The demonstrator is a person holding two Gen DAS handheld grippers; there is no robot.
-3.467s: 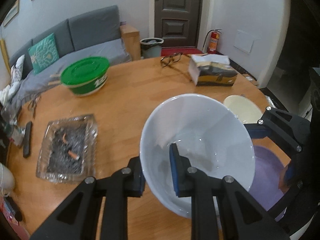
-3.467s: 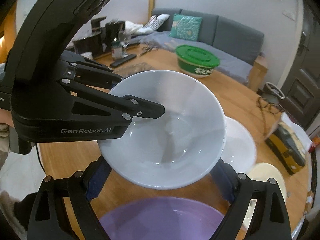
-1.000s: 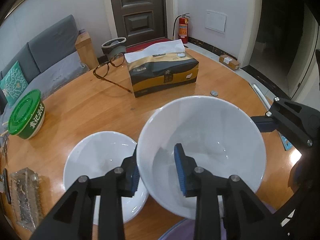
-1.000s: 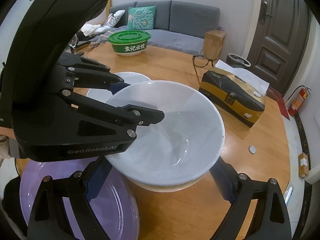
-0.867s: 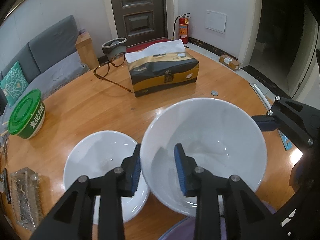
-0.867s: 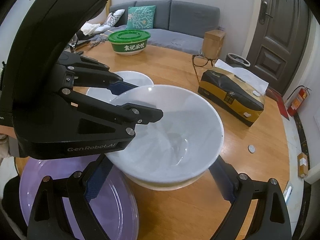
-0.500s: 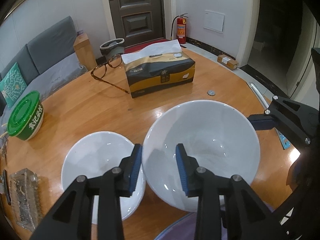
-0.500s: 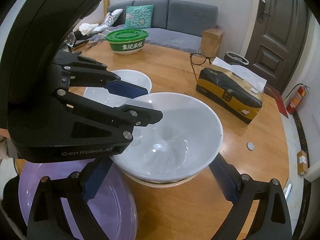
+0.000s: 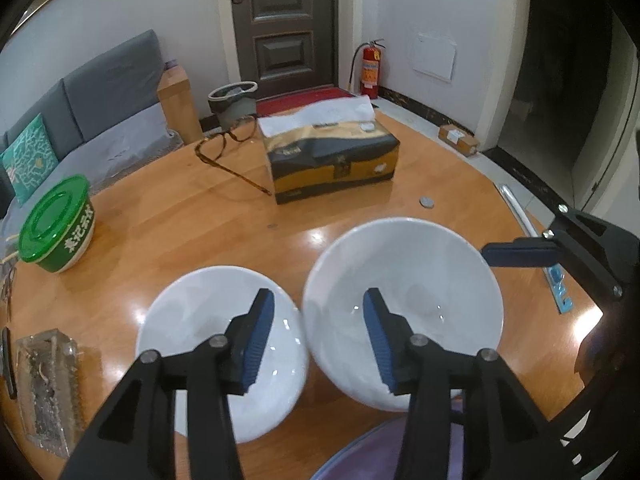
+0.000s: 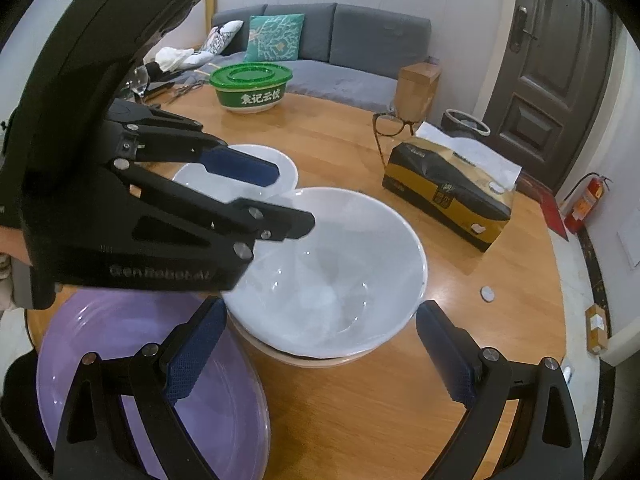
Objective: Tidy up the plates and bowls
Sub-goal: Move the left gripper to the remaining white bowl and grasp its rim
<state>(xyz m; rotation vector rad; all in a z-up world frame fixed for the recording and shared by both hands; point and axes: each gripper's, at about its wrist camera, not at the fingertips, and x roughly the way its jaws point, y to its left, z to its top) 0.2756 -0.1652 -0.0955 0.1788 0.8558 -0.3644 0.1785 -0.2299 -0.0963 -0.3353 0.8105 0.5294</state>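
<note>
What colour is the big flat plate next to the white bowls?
The plate is pale purple, a plain lilac with no pattern. The right wrist view shows it best.

I'm working in a home living room: grey sofa with a teal cushion along the wall, dark front door with a red mat and a bin beside it. Round wooden table holds household stuff: tissue box, glasses, green takeaway tub, ashtray, coin. A fire extinguisher stands by the door.
</note>
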